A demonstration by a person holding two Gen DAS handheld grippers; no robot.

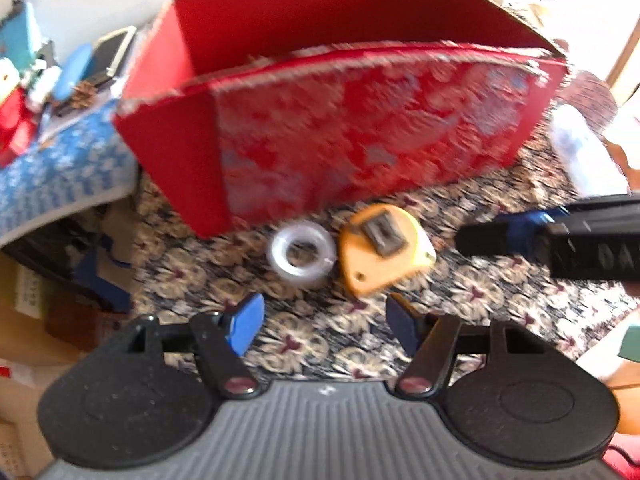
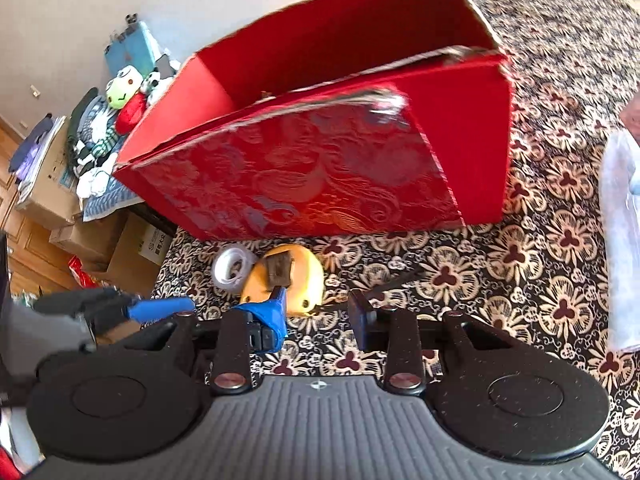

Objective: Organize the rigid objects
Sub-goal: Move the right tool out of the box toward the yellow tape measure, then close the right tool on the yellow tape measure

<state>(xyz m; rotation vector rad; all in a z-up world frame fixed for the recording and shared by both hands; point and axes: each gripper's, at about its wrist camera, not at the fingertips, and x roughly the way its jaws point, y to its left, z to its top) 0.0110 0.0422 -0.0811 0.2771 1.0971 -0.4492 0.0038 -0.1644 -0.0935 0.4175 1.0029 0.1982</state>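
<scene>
A yellow tape measure (image 1: 384, 254) and a clear tape roll (image 1: 301, 254) lie side by side on the floral cloth, just in front of a red open box (image 1: 360, 128). My left gripper (image 1: 326, 328) is open and empty, a little short of both. My right gripper (image 2: 320, 316) is open and empty, just short of the tape measure (image 2: 292, 276), with the roll (image 2: 234, 266) to its left. The box (image 2: 320, 168) stands behind them. The right gripper shows at the right edge of the left wrist view (image 1: 520, 236); the left gripper shows at the left of the right wrist view (image 2: 160, 308).
A blue patterned cloth (image 1: 60, 168) holds plush toys (image 2: 128, 92) and clutter to the left. Cardboard boxes (image 2: 132, 252) stand below the table's left edge. A clear plastic item (image 2: 622, 236) sits at the right.
</scene>
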